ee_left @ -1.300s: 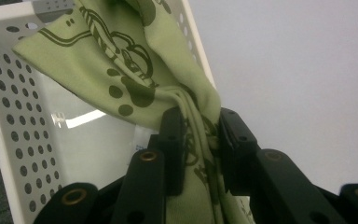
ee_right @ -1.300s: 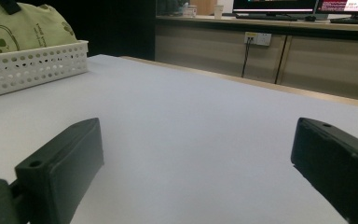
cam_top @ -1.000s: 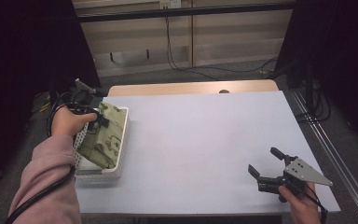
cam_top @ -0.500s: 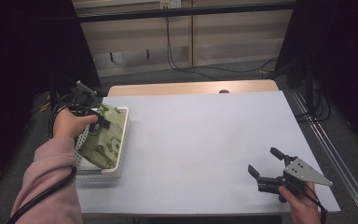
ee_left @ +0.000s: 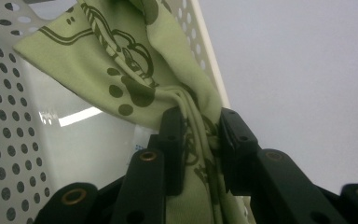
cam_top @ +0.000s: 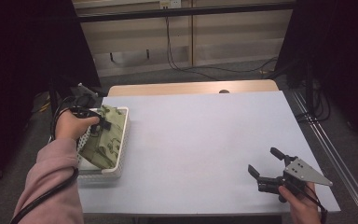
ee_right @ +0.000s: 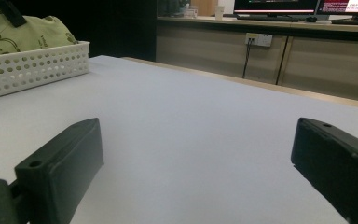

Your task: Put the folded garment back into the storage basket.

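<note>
A light green cloth (cam_top: pixel 103 137) with a dark green print lies in a white perforated basket (cam_top: pixel 106 171) at the table's left edge. My left gripper (cam_top: pixel 103 122) is over the basket's far end, shut on a bunched fold of the green cloth (ee_left: pixel 135 74), which runs between its pads. The basket wall (ee_left: pixel 2 116) rises at the left in the left gripper view. My right gripper (cam_top: pixel 266 164) rests low near the table's front right corner, open, with nothing between its fingers (ee_right: pixel 65 163). It faces the basket (ee_right: pixel 32 65) and the cloth (ee_right: pixel 14 32) across the bare table.
The pale blue-grey table top (cam_top: pixel 205 135) stretches between basket and right gripper. A wooden strip (cam_top: pixel 191 87) runs along its far edge. Cables (cam_top: pixel 177 51) hang on the back wall, and a metal rail (cam_top: pixel 335 154) runs along the right side.
The left hand has shifted slightly toward the far left end of the basket, still gripping the cloth. The right gripper has not moved.
</note>
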`<action>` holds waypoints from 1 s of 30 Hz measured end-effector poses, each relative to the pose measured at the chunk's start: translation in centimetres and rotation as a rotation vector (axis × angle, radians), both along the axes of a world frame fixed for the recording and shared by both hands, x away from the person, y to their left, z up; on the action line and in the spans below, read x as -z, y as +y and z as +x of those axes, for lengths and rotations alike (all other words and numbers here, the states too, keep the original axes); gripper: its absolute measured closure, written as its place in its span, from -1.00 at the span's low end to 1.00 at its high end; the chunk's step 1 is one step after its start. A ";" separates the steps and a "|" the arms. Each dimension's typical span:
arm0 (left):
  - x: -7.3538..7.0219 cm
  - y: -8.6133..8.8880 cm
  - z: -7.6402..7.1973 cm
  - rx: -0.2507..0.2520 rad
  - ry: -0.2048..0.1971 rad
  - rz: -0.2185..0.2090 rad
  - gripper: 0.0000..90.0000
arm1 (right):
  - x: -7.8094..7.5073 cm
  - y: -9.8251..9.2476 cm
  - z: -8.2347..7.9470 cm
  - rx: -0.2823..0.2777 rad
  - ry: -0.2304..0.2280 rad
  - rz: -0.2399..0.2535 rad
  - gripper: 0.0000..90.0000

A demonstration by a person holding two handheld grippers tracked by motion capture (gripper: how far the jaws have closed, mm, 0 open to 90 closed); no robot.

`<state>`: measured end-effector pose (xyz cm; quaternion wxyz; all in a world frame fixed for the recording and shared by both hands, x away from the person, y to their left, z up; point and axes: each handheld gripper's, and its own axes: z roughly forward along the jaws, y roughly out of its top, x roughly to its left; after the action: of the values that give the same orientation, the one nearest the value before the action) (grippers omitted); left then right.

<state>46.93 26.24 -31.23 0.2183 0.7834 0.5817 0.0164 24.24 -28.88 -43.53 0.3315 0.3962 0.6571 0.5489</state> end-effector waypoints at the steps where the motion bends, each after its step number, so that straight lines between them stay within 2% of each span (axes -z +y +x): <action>1: 0.1 0.0 0.0 0.000 0.000 0.001 0.62 | 0.0 0.0 0.0 0.000 0.000 -0.001 -0.96; 3: 0.2 0.0 0.0 0.010 0.008 0.005 0.62 | 0.0 0.0 0.0 -0.001 0.000 0.000 -0.96; 4: 0.3 0.1 0.1 0.034 0.011 0.013 0.62 | 0.0 0.0 0.0 0.000 0.000 0.000 -0.96; 5: 0.4 0.0 0.1 0.017 -0.001 0.005 0.62 | 0.0 0.0 0.0 0.000 0.000 0.000 -0.96; 7: 0.5 -0.2 0.1 0.004 0.004 0.008 0.62 | 0.0 0.0 0.0 0.000 0.000 0.000 -0.96; 9: 0.6 -0.1 0.1 0.019 0.009 0.009 0.62 | 0.0 0.0 0.0 -0.001 0.000 0.000 -0.96; 10: 0.6 -0.2 0.1 0.013 0.025 -0.003 0.62 | 0.0 0.0 0.0 0.000 0.000 0.000 -0.96; 11: 0.6 0.3 0.3 0.084 0.048 0.019 0.62 | 0.0 0.0 0.0 -0.002 -0.001 0.000 -0.96; 12: 0.5 0.2 0.2 0.072 0.030 0.044 0.62 | 0.0 0.0 0.0 0.000 0.000 -0.001 -0.96; 13: 0.6 0.2 0.2 0.079 0.038 0.028 0.62 | 0.0 0.0 0.0 0.003 0.001 -0.002 -0.96; 14: 0.7 0.0 0.1 0.049 0.033 0.019 0.62 | 0.0 0.0 0.0 0.003 0.000 -0.002 -0.96; 16: 0.7 0.0 0.2 0.051 0.019 0.020 0.62 | 0.0 0.0 0.0 0.002 0.002 -0.002 -0.96; 18: 0.9 -0.2 0.1 0.012 0.005 0.012 0.62 | 0.0 0.0 0.0 0.003 0.001 -0.002 -0.96; 20: 1.1 -0.3 0.0 0.000 0.007 -0.008 0.62 | 0.0 0.0 0.0 0.001 0.001 -0.002 -0.96; 21: 1.1 -0.2 0.0 0.004 0.013 -0.010 0.62 | 0.0 0.0 0.0 0.001 0.001 -0.003 -0.96; 22: 1.1 -0.2 0.1 0.012 0.001 0.009 0.62 | 0.0 0.0 0.0 0.001 0.000 -0.003 -0.96; 23: 1.2 -0.1 0.0 0.012 0.000 0.008 0.62 | 0.0 0.0 0.0 0.000 0.001 -0.003 -0.96; 24: 1.4 -0.3 0.0 -0.003 -0.005 0.005 0.62 | 0.0 0.0 0.0 0.001 0.001 -0.003 -0.96; 25: 1.3 -0.3 0.0 -0.002 -0.010 0.023 0.62 | 0.0 0.0 0.0 0.001 0.001 -0.003 -0.96; 27: 1.4 -0.2 0.0 0.006 0.010 -0.006 0.62 | 0.0 0.0 0.0 -0.002 -0.001 -0.001 -0.96; 30: 1.7 -0.3 0.0 -0.002 -0.012 0.006 0.62 | 0.0 0.0 0.0 -0.002 0.000 -0.002 -0.96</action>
<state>46.96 25.98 -32.93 0.2194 0.7834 0.5811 0.0228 24.26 -28.86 -43.55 0.3314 0.3954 0.6578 0.5487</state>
